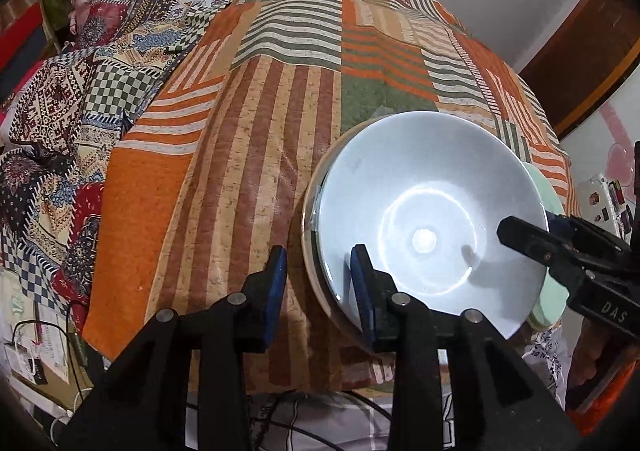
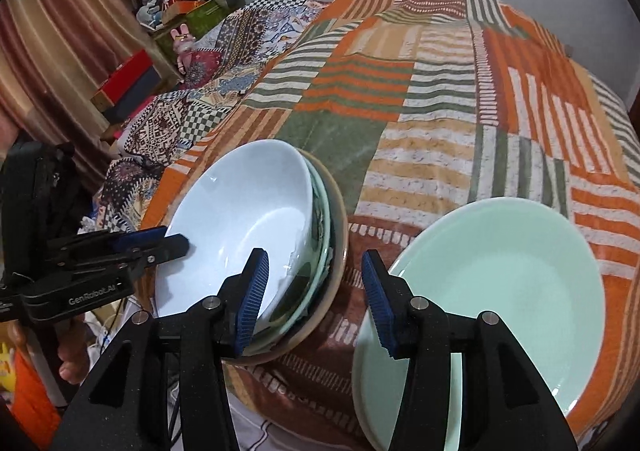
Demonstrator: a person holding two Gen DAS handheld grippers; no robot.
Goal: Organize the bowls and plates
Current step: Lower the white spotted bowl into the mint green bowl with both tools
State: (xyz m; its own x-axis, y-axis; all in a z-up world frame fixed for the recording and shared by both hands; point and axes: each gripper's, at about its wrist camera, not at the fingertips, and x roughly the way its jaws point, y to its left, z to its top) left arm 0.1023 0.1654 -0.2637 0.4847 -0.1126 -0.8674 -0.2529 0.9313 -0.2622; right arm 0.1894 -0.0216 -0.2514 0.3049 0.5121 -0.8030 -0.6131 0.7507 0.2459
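A glossy white bowl [image 2: 236, 227] sat on top of a nested stack near the front edge of the table, with a dark green patterned bowl [image 2: 320, 251] under it and a wide tan plate [image 2: 338, 247] at the bottom, whose rim showed round the right side. Just to the right of the stack, apart from it, lay a pale mint-green plate [image 2: 500, 283], shallow and plain, its near edge overhanging the table front. All of this rested on a patchwork tablecloth [image 2: 440, 123] of orange, olive and cream stripes. The left gripper [image 1: 318, 283] stood wide open with nothing in it, its blue-padded fingers [image 1: 362, 283] straddling the near left rim of the white bowl [image 1: 424, 219], one pad outside and one over the inside wall; whether they touched could not be told. The right gripper [image 2: 314, 291] was likewise spread wide and empty, held low over the front edge, its left finger before the stack and its right finger over the mint plate's near rim.
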